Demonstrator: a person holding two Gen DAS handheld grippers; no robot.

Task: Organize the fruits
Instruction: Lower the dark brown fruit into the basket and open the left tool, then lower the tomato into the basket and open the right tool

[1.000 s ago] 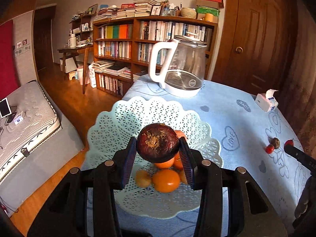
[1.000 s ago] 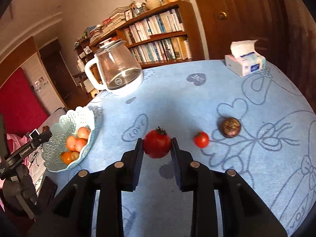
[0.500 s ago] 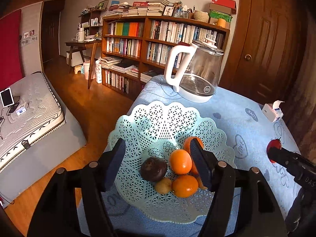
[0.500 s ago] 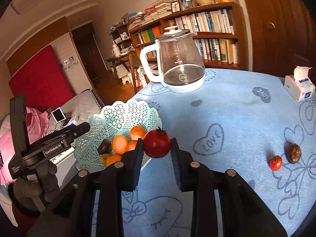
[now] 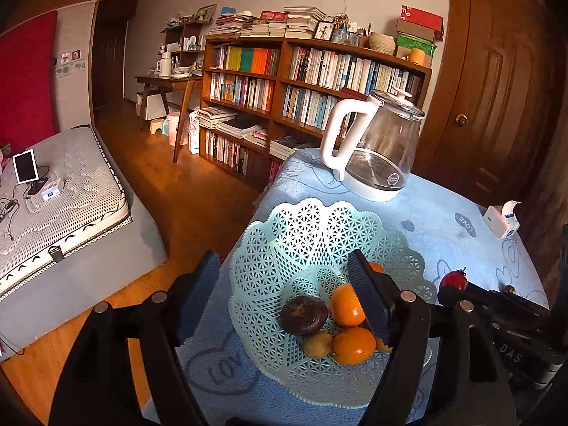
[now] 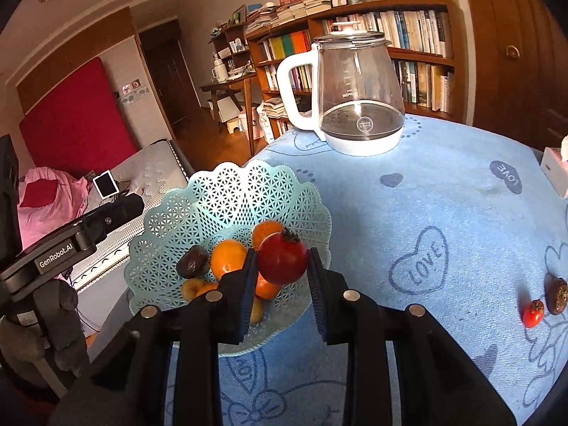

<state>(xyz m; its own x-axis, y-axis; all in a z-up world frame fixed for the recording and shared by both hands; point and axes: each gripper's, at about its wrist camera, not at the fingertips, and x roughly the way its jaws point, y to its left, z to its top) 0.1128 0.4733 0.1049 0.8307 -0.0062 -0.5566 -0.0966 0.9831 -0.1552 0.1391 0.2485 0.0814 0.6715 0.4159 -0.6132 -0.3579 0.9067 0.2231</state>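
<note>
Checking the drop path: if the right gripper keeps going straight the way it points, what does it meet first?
Most likely the oranges piled in the mint basket. The right gripper holds the tomato pointed over them, so the tomato would touch first. Height above the pile is unclear from this view.

Below your right gripper (image 6: 282, 273), oranges (image 6: 229, 259) crowd the basket (image 6: 227, 198); its far half, beyond the jaws, lies bare.
</note>
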